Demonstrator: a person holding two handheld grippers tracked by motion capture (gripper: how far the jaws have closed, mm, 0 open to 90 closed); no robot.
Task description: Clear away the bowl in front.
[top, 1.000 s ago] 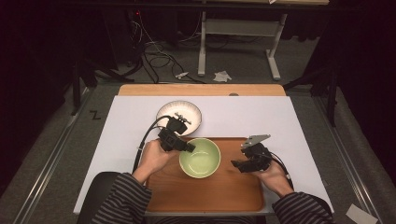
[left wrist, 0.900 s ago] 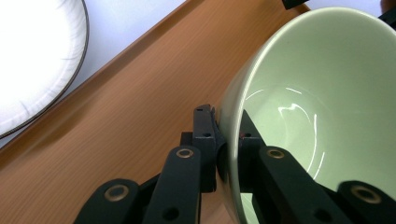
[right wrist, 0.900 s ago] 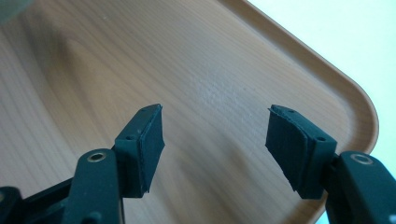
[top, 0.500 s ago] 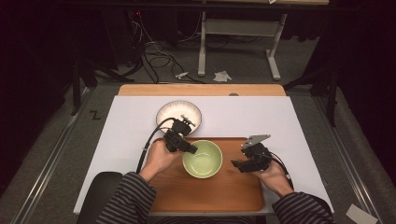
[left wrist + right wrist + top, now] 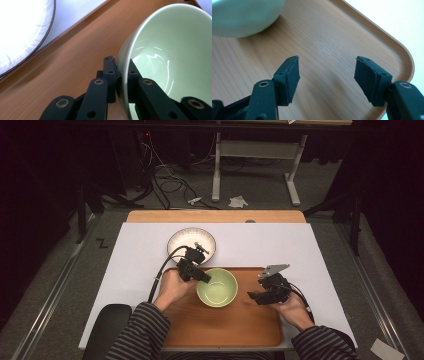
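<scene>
Bowl (image 5: 217, 287) on tray (image 5: 225, 330); plate (image 5: 191, 244) seemingly just behind.

Hidden and cut-off parts
Green bowl (image 5: 172, 50): cropped at right and bottom edges, left gripper view. White plate (image 5: 187, 241): near rim covered by left tool (image 5: 204, 276), high view.

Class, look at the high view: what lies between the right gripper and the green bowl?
Nothing but bare tray. In the high view, only wood of the tray separates the right gripper from the green bowl; the right gripper view shows the same.
</scene>
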